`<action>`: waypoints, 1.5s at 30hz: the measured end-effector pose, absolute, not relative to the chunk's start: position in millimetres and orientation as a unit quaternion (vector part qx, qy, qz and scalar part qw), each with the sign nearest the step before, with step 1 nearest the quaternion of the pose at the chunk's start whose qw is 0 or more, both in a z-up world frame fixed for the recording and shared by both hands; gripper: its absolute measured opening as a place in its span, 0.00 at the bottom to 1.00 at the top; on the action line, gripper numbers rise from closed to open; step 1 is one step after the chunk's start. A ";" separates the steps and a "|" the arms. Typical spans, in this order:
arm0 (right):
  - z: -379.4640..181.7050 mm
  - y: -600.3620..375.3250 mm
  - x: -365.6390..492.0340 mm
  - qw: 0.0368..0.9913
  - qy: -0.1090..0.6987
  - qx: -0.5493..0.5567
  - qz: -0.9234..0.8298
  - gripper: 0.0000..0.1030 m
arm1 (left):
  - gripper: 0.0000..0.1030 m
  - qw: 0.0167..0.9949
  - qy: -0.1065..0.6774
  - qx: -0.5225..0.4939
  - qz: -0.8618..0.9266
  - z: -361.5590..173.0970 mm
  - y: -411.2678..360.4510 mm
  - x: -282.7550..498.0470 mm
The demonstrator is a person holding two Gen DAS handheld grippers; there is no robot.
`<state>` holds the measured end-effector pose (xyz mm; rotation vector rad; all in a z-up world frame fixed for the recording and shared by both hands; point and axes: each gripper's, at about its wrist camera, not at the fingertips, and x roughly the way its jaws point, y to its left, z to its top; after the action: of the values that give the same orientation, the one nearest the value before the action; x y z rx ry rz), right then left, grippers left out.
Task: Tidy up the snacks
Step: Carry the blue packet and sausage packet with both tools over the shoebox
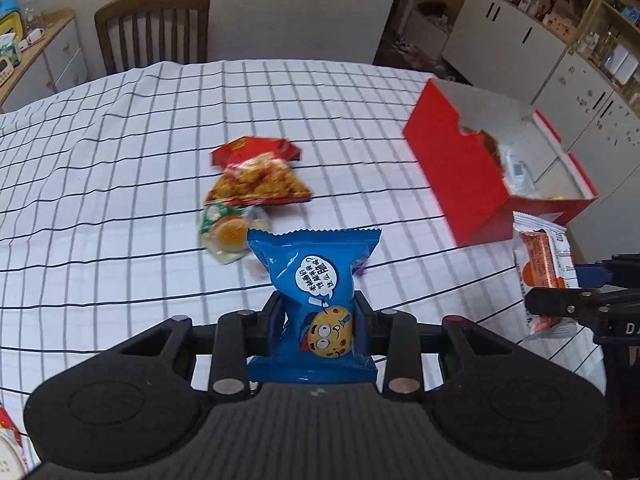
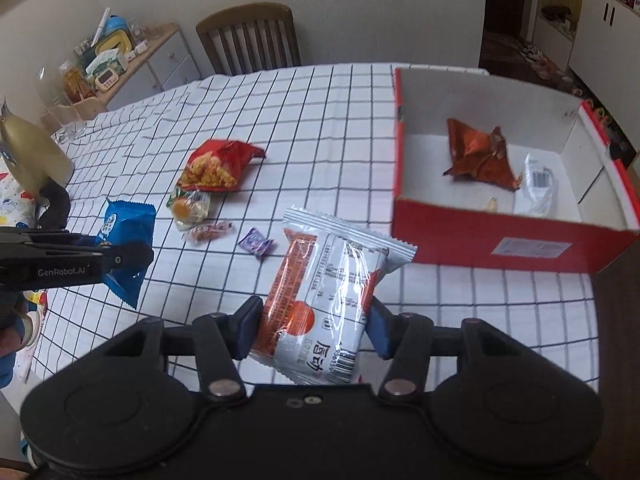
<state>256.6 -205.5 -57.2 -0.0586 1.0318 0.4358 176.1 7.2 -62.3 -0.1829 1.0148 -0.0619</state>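
the left hand-held gripper [image 1: 318,316] is closed on a blue cookie packet [image 1: 316,300], its two fingers [image 1: 272,316] pressing the packet's lower half from either side so the packet stands upright between them. the right hand-held gripper [image 2: 314,326] is closed on a white and orange snack packet [image 2: 328,300], which sits tilted between the blue pads [image 2: 380,330]. both are held above the counter [image 1: 120,160]. relative to the red box [image 2: 500,236], the right hand-held gripper is nearer and the left one farther off, the two side by side.
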 end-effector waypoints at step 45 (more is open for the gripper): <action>-16.7 -400.9 382.4 0.895 0.405 -0.048 0.183 0.51 | 0.33 0.893 0.441 -0.054 -0.065 -7.9 -251.9 309.9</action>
<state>382.4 -400.9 -16.7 -0.1005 0.8398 0.3785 309.9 -251.9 -7.9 -0.1127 0.9156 -0.1343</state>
